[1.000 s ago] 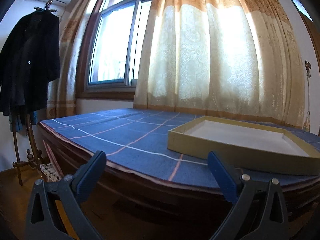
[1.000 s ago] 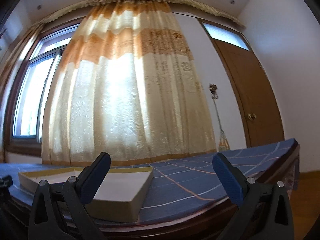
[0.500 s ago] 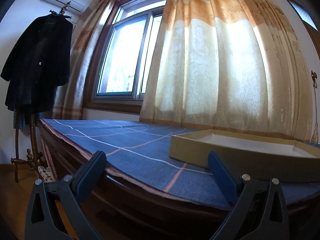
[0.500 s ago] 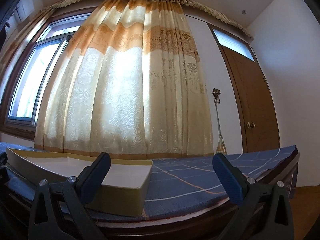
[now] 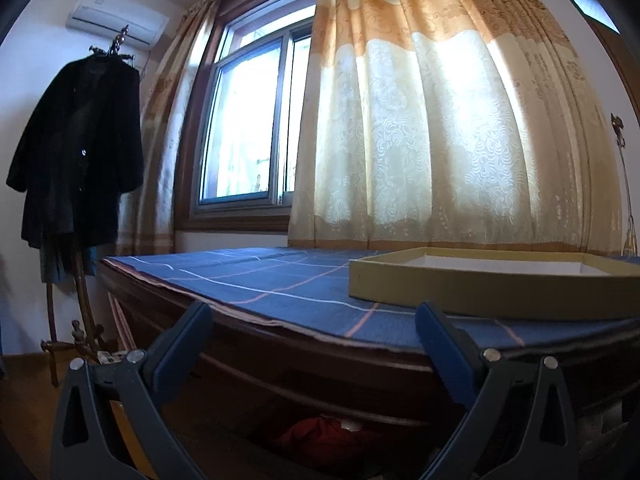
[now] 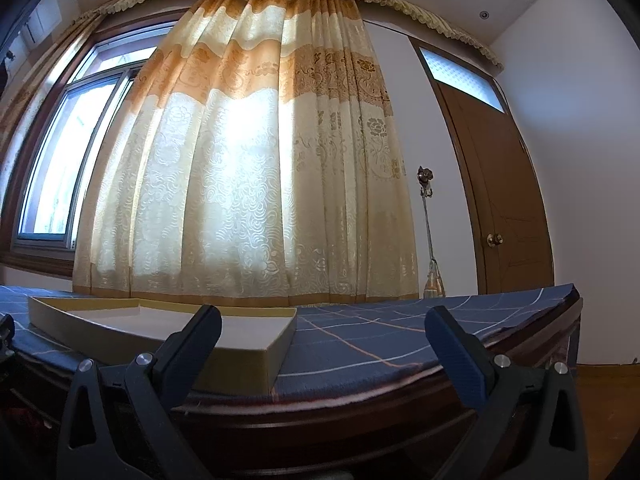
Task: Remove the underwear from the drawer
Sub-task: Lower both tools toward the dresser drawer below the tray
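In the left wrist view my left gripper [image 5: 314, 318] is open and holds nothing, level with the front edge of a wooden table [image 5: 320, 364] covered by a blue checked cloth [image 5: 272, 284]. Below the tabletop, in a dark space, lies a red piece of cloth [image 5: 316, 438]; whether that space is a drawer cannot be told. A shallow yellow box tray [image 5: 492, 292] with a white inside sits on the cloth. My right gripper [image 6: 322, 322] is open and empty too, in front of the same tray [image 6: 256, 354] and the table edge [image 6: 340, 416].
A dark coat [image 5: 76, 152] hangs on a wooden stand [image 5: 80, 320] left of the table. Behind the table are a window [image 5: 248, 128] and a cream-and-orange curtain [image 6: 256, 168]. A brown door [image 6: 500, 200] stands at the right. Wooden floor lies at both sides.
Both grippers have dropped lower, from above the tabletop to level with its edge. The space under the tabletop with the red cloth has come into the left view. Both stayed open.
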{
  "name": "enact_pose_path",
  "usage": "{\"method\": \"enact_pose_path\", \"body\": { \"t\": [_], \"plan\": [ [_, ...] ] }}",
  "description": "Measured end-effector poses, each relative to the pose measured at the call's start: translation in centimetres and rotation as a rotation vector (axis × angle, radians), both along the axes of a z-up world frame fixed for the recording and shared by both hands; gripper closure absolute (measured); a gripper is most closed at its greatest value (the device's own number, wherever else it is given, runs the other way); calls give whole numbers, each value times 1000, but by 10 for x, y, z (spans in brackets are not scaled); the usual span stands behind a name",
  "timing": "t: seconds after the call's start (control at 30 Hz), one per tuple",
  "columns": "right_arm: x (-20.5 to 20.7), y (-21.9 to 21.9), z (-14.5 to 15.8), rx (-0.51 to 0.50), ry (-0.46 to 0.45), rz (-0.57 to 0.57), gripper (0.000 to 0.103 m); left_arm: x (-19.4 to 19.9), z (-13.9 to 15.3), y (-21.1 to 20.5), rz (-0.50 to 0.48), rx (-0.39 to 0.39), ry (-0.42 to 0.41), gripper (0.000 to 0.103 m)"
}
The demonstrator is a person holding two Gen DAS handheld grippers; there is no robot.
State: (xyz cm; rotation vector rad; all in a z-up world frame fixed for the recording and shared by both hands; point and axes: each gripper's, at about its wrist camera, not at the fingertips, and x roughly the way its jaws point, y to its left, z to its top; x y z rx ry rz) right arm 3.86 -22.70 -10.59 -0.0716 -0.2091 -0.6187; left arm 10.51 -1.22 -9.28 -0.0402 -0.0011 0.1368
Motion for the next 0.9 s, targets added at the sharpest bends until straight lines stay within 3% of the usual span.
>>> {"method": "enact_pose_path", "body": {
  "t": [0.4,0.53,0.7,0.83,0.9],
  "plan": [
    [-23,9,1,-5,21,13,0,-16,4,14,-10,-11,52,0],
    [-21,7,7,29,59,32,0,-3,11,8,-63,66,160,0],
    [-16,11,11,15,127,64,0,-6,6,-1,-90,155,134,0],
    [-25,7,10,122,169,113,0,-8,6,-7,-116,236,162,0],
    [-19,4,1,155,238,121,0,-8,2,-15,-143,309,167,0]
  ]
}}
